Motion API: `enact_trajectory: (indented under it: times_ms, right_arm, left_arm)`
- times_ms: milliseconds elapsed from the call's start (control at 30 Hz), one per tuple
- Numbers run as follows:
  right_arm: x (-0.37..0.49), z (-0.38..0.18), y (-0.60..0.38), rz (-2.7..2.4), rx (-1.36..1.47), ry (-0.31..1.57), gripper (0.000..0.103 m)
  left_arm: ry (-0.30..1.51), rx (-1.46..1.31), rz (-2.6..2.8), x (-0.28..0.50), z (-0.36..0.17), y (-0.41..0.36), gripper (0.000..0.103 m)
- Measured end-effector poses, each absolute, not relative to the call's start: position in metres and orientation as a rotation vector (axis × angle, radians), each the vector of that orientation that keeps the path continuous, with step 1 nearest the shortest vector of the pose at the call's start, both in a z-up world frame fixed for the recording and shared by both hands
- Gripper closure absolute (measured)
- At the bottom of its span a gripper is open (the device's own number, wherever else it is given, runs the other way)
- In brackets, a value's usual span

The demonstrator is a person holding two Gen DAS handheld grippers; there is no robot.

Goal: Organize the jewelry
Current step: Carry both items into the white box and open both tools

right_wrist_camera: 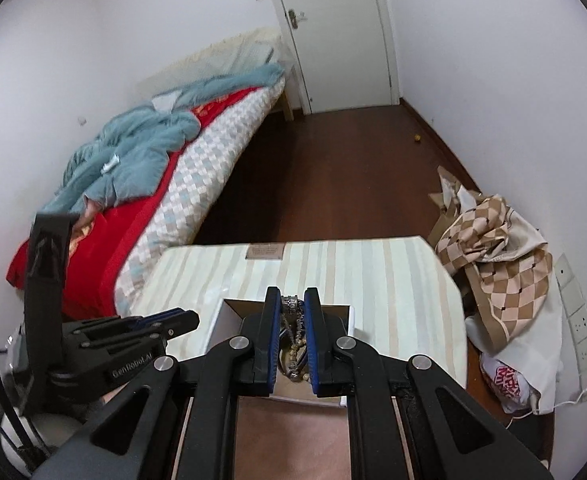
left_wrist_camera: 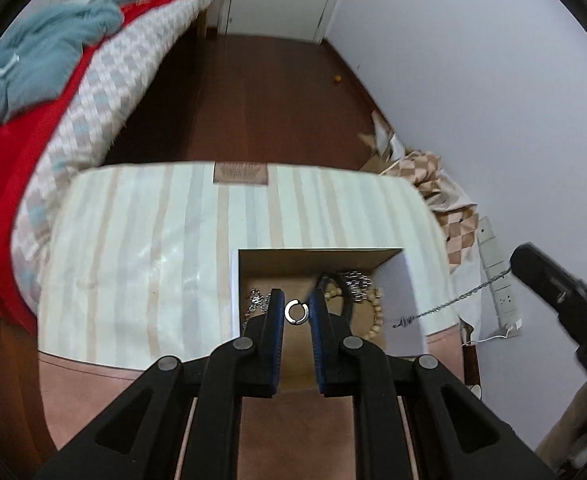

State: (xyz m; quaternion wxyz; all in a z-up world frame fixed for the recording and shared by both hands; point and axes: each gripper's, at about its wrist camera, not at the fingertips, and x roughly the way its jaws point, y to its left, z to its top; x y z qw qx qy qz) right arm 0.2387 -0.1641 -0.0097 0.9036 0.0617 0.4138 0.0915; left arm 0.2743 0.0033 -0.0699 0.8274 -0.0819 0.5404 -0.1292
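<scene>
1. Between the left gripper's (left_wrist_camera: 297,312) blue pads (left_wrist_camera: 279,312) sits a small silver ring (left_wrist_camera: 296,313), pinched at its two sides and held above the open box (left_wrist_camera: 397,292).
2. To do this step well, I judge the ring should go down low over a bare patch of the box floor before the pads part; dropped from height, it would likely bounce or roll into the tangle.
3. Beside it, the right gripper (right_wrist_camera: 292,308) is pressed onto a silver chain (right_wrist_camera: 291,304), which hangs down between its fingers into the box.
4. Lower in the box lie a bead strand (left_wrist_camera: 377,312), a black cord (left_wrist_camera: 343,292) and a silver cluster (left_wrist_camera: 255,300), close together; the chain could snag on them.
5. Both grippers crowd the one box, so I would move one at a time.
6. Beyond, the striped top (left_wrist_camera: 141,248) bears the box; farther off are a bed (right_wrist_camera: 197,168), a checked cloth (right_wrist_camera: 493,248) and a door (right_wrist_camera: 333,20).
</scene>
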Motion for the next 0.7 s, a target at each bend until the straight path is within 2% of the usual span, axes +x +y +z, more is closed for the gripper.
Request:
enact_trajectory:
  times_ms: [267,467,500,600,633,667,700]
  right_arm:
    - [0.280,-0.088,-0.153,0.213,0.103,1.014,0.091]
    - [0.291,-0.115,-0.160,0.211,0.112,1.118,0.091]
    - [0.292,-0.116,-0.161,0.208,0.116,1.128,0.091]
    - [0.293,-0.118,-0.163,0.193,0.104,1.150,0.090]
    - [0.292,-0.118,-0.165,0.186,0.100,1.154,0.089]
    - [0.291,-0.117,-0.166,0.187,0.103,1.157,0.086]
    - [0.290,-0.115,-0.166,0.184,0.101,1.160,0.077]
  left_arm:
    - [1.318,-0.200,-0.287,0.301,-0.129,-0.006,0.093]
    - [1.349,-0.207,-0.257,0.309,-0.132,-0.010,0.089]
    - [1.339,-0.205,-0.252,0.310,-0.129,-0.010,0.084]
    - [1.301,-0.199,-0.238,0.311,-0.117,-0.006,0.050]
    - [1.295,-0.204,-0.239,0.311,-0.114,-0.004,0.042]
    - [1.284,-0.192,-0.220,0.310,-0.109,-0.004,0.038]
    - [1.265,-0.172,-0.200,0.308,-0.104,-0.003,0.031]
